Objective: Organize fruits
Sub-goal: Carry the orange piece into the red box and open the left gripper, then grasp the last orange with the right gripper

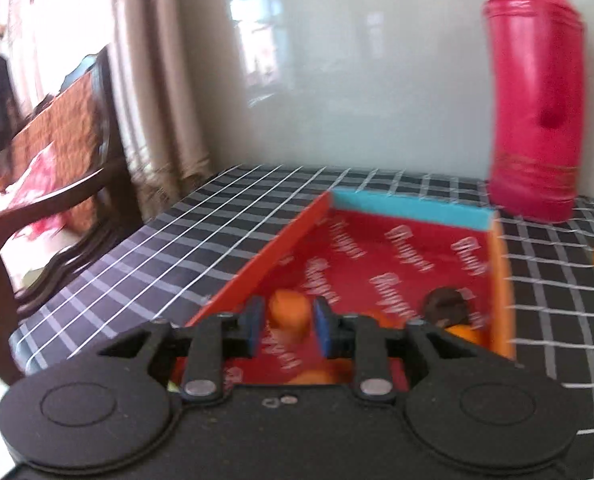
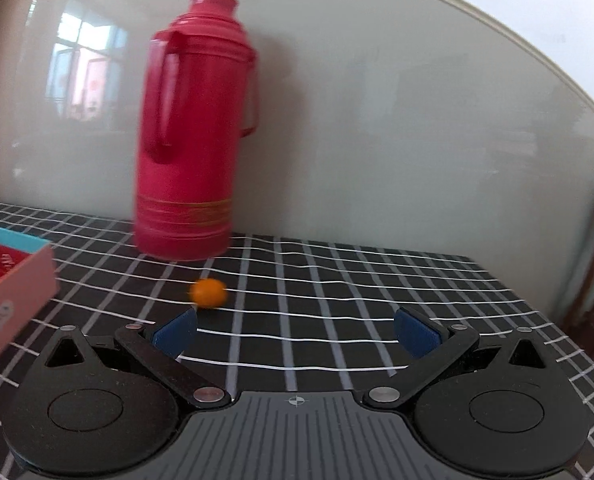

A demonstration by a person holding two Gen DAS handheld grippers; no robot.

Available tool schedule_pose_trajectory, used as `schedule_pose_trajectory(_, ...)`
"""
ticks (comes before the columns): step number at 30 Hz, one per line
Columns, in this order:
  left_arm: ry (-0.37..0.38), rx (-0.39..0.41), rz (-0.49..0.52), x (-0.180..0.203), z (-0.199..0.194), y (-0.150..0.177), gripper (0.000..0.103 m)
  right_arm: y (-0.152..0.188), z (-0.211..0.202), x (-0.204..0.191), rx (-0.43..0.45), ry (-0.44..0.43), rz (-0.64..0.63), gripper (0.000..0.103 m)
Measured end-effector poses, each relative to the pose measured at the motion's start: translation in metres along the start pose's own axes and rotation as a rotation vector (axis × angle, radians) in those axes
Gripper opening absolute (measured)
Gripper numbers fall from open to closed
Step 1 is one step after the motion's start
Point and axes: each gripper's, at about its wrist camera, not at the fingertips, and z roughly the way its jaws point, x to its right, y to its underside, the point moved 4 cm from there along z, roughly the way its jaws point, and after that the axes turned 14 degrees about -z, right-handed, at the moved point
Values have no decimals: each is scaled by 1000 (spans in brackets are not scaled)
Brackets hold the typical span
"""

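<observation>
- The desk (image 2: pixel 337 288), under a black cloth with a white grid, stands against a pale glossy wall; curtains and a dark wooden armchair (image 1: pixel 57 168) are off its left end.
- A tall red thermos flask (image 2: pixel 189 132) stands at the back, between the box and the loose fruit. A wide reach past it could tip it.
- The red box (image 1: pixel 377 256) already holds several orange fruits and one dark one.
- The left tool (image 1: pixel 287 328) is over the box, its pads slightly apart around an orange fruit (image 1: pixel 289 314); whether they still touch it is unclear. Let go high, it could bounce out.
- The right tool (image 2: pixel 295 330) gapes wide and empty. The last small orange (image 2: pixel 208 293) lies on the cloth just beyond its left pad; a nudge could roll it away.
</observation>
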Motion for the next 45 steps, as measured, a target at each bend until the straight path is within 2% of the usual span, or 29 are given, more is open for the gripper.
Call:
schedule_pose_trajectory(2, -8, -4, -14, -10, -1, 1, 34, -3, 5, -8, -3, -35, 4, 103)
schedule_pose_trajectory(4, 25, -3, -29, -14, -6, 0, 58, -4, 11, -16, -14, -54, 3, 103)
schedule_pose_trajectory(5, 45, 7, -39, -16, -10, 0, 63, -5, 15, -19, -19, -64, 2, 103)
schedule_pose_trajectory(7, 42, 54, -37, -16, -18, 0, 86, -7, 24, -25, -33, -85, 3, 103)
schedule_pose_trajectory(10, 44, 135, -42, -21, -36, -4, 92, -9, 40, -30, -60, -113, 8, 103)
schedule_pose_trajectory(13, 41, 172, -65, -29, -40, -7, 94, -12, 62, -34, -98, -135, 4, 103)
schedule_pose_trajectory(19, 2, 181, -103, -51, -36, -12, 94, -16, 98, -38, -153, -201, 55, 103)
schedule_pose_trajectory(25, -34, 174, -140, -74, -36, -13, 96, -25, 126, -39, -152, -177, 74, 102)
schedule_pose_trajectory(27, -40, 160, -151, -80, -34, -13, 96, -26, 133, -37, -161, -185, 91, 85)
schedule_pose_trajectory(28, -39, 156, -157, -83, -34, -13, 96, -26, 139, -37, -174, -200, 100, 71)
schedule_pose_trajectory(29, -38, 154, -163, -85, -34, -14, 96, -26, 144, -38, -191, -218, 111, 65)
schedule_pose_trajectory(32, -36, 149, -179, -87, -33, -15, 96, -24, 153, -39, -218, -235, 127, 64)
schedule_pose_trajectory(33, -32, 146, -182, -87, -33, -15, 96, -25, 154, -39, -215, -243, 130, 60)
schedule_pose_trajectory(34, -29, 144, -182, -87, -33, -15, 96, -25, 154, -39, -210, -248, 128, 46)
schedule_pose_trajectory(35, -26, 142, -182, -86, -33, -15, 96, -25, 155, -40, -209, -243, 120, 39)
schedule_pose_trajectory(40, -22, 147, -184, -86, -34, -16, 96, -25, 149, -39, -202, -274, 140, 38)
schedule_pose_trajectory(45, -50, 141, -219, -96, -32, -18, 96, -37, 128, -49, -138, -335, 145, 38)
